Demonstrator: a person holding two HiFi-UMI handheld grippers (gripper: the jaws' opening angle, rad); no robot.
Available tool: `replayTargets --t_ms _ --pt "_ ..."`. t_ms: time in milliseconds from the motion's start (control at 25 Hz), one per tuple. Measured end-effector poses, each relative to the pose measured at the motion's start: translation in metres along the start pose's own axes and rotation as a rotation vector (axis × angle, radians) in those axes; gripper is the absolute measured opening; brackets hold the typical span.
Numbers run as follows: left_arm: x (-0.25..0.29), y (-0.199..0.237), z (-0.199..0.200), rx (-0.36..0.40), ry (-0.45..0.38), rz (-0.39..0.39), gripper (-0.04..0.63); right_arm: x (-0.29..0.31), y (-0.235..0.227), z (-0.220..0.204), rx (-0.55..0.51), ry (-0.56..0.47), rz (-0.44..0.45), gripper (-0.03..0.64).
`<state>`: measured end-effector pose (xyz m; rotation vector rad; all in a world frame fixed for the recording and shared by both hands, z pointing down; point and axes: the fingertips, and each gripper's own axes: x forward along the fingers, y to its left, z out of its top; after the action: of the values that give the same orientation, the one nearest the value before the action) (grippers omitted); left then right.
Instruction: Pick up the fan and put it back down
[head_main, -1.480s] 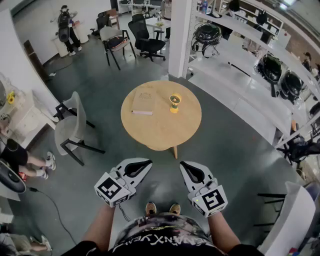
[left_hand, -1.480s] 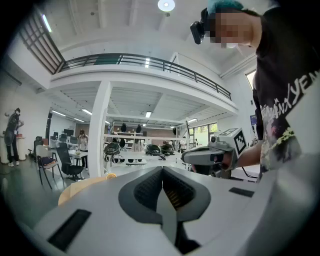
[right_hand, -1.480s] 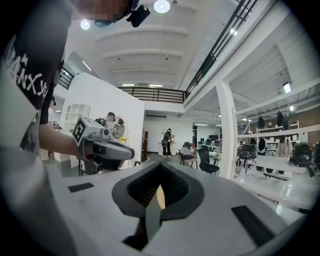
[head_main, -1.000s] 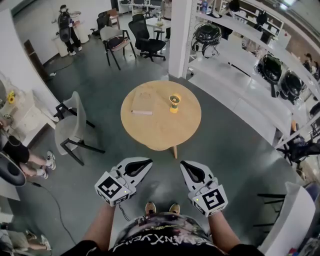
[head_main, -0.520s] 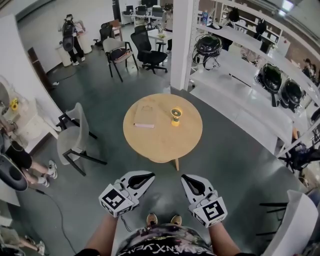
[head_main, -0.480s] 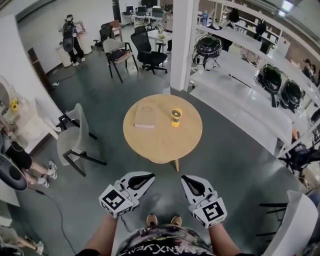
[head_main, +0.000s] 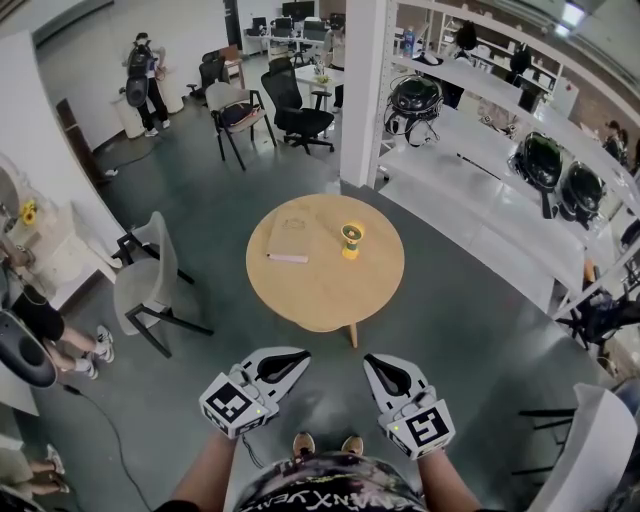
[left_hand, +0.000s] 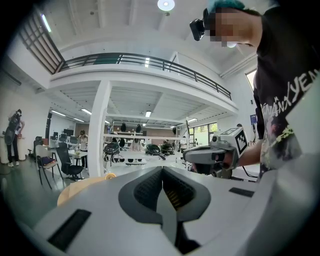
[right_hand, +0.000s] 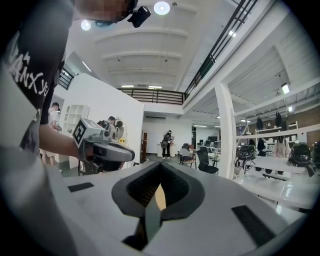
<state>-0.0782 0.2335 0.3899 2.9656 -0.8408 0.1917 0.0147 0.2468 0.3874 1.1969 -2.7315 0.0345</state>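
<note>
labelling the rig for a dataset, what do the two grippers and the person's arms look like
The left gripper and right gripper have white shells with dark ribbed pads, each carrying a black-and-white marker cube. No sleeves cover the forearms; black printed T-shirt.

1. table (head_main: 325, 290) – 1, round.
2. fan (head_main: 351, 238) – 1, yellow.
3. book (head_main: 289, 238) – 1.
4. Grippers – 2: left gripper (head_main: 296, 355), right gripper (head_main: 370, 360).
5. Chairs – 3 clear: white chair (head_main: 145, 285), beige chair (head_main: 228, 98), black office chair (head_main: 298, 100). A white shape at the lower right edge may be a fourth.
6. Black round devices on shelves – 3 clear: near device (head_main: 415, 95), middle device (head_main: 540, 160), far device (head_main: 583, 185).
7. column (head_main: 365, 90) – 1, white.
8. Bystanders – 2: standing person (head_main: 143, 80), seated person (head_main: 35, 315).
</note>
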Motion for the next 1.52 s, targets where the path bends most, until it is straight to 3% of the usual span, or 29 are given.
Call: replayTargets --t_ms 1120,1520 --pt "0.0046 -0.0016 -0.0037 -0.006 0.005 -0.005 0.02 -0.0035 -0.0022 -0.0033 0.025 -0.008 0.001 0.012" --pt "0.0067 -0.0005 -0.0017 -0.006 0.006 -0.009 0.02 -0.002 -0.0023 -0.0028 0.046 -0.008 0.016 0.132"
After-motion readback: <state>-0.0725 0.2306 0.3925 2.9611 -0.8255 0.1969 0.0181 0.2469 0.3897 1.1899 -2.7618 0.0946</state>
